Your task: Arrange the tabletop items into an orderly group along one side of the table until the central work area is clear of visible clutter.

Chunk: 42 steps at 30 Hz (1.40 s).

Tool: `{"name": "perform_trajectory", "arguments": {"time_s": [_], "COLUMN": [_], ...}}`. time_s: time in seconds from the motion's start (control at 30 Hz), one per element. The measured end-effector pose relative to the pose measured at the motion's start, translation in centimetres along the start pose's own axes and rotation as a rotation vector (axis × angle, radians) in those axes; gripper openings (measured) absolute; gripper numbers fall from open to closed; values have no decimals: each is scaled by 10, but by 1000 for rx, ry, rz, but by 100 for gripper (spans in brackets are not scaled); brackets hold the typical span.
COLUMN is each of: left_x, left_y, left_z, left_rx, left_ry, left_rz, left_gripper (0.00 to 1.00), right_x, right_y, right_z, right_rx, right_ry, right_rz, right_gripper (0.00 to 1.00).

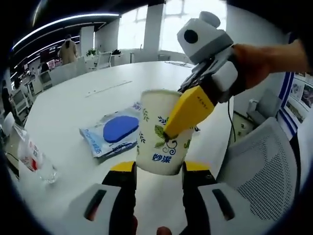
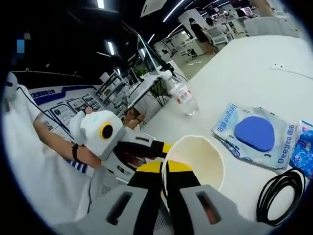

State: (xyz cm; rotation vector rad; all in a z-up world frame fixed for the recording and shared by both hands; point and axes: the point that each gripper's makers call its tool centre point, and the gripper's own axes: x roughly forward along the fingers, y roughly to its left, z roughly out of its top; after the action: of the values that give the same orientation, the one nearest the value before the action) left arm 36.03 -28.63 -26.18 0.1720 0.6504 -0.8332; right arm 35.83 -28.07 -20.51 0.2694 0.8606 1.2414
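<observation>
Left gripper view: the left gripper pinches a white paper cup at its base between both jaws, above the white table, while the right gripper clamps the cup's rim, one jaw inside, one outside. Beyond the cup lie a blue pad in a plastic packet, a clear water bottle and a coiled black cable.

One paper cup, one water bottle, one blue-pad packet, one black cable coil, two hand-held grippers.
</observation>
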Motion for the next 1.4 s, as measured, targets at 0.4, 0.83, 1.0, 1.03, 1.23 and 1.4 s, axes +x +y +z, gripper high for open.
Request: {"name": "perform_trajectory", "arguments": {"time_s": [0.4, 0.83, 1.0, 1.03, 1.23, 1.4], "left_x": [-17, -45, -54, -55, -64, -71], "left_y": [40, 82, 95, 96, 105, 110], "left_z": [-12, -32, -36, -36, -44, -50], "left_rx": [-131, -256, -302, -311, -360, -409], "left_ry": [-29, -44, -63, -67, -82, -101], "left_rz": [93, 193, 222, 225, 251, 267], "left_gripper": [34, 34, 34, 34, 35, 35], "right_x": [23, 41, 49, 50, 64, 77], "right_y": [0, -13, -19, -20, -25, -25], "right_z": [21, 35, 44, 45, 48, 52], "right_rx": [-29, -74, -103, -106, -176, -214], "right_ry": [-2, 21, 37, 39, 99, 126], "right_rz": [-17, -77, -97, -100, -118, -107], "right_gripper": [0, 0, 0, 0, 0, 0]}}
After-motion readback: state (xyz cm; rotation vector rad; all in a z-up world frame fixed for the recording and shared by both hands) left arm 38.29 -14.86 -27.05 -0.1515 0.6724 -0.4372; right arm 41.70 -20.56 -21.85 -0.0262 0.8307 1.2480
